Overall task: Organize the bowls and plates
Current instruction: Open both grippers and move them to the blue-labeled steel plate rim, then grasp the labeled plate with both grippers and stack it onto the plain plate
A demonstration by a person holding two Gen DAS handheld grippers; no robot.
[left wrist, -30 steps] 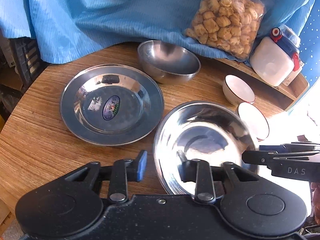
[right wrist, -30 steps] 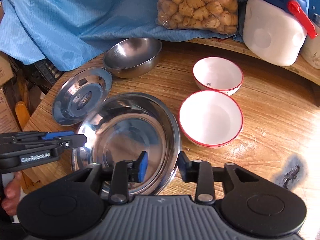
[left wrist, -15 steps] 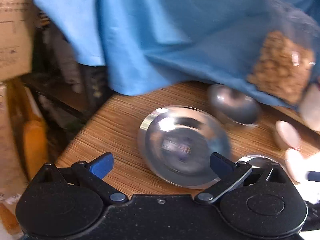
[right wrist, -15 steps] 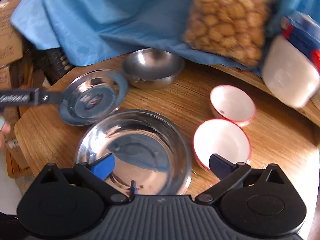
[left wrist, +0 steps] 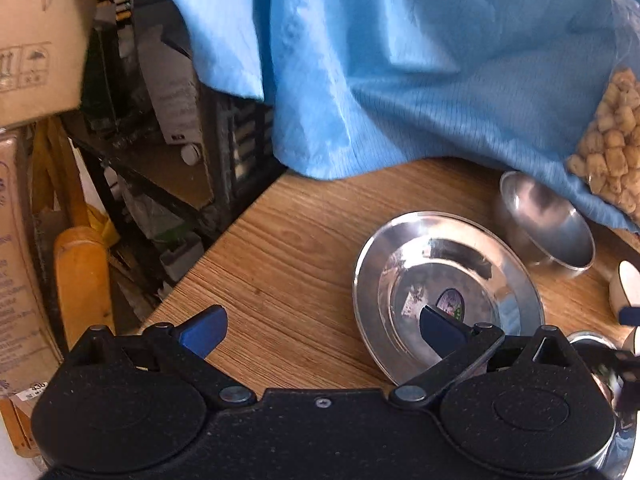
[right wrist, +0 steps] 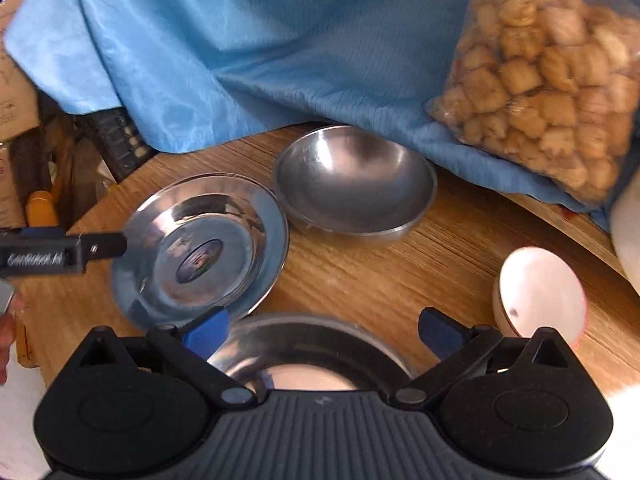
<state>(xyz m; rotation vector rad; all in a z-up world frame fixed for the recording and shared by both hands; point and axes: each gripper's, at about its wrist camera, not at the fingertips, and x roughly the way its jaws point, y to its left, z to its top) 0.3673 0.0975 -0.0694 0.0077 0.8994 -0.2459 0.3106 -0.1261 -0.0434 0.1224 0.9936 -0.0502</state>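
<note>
Left gripper (left wrist: 322, 330) and right gripper (right wrist: 323, 330), both wide, empty: steel plate (right wrist: 200, 250) is stiff, slippery; grasp its thin rim.

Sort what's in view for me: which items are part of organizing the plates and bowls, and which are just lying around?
Belongs to the job:
- steel plate with sticker
- steel bowl
- large steel dish
- white bowl with red rim

Just lying about:
- bag of snacks
- blue cloth
- cardboard box
- white container
</note>
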